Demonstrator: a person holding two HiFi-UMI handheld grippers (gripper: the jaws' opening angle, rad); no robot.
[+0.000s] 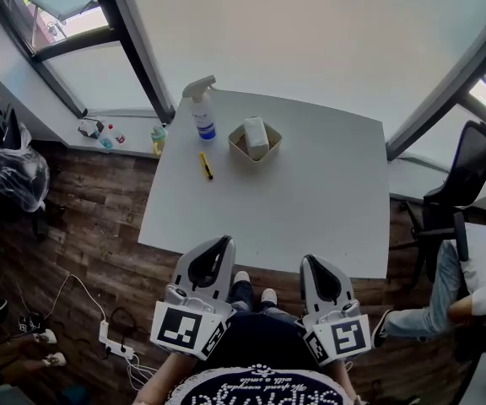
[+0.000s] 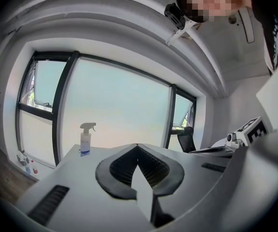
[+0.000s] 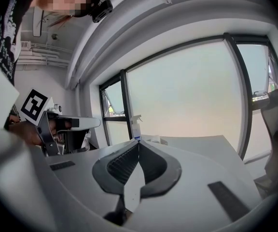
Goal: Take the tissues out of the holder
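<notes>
The table (image 1: 310,201) and tissues (image 1: 256,135) are white, the holder (image 1: 238,145) tan, the floor (image 1: 74,226) brown.

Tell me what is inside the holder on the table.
A white tissue pack stands in the tan holder and sticks up above its rim. The pack covers most of the holder's floor, so whether anything lies beneath or behind it cannot be seen.

Left gripper (image 1: 228,240) and right gripper (image 1: 307,259): white, black-lined jaws.
</notes>
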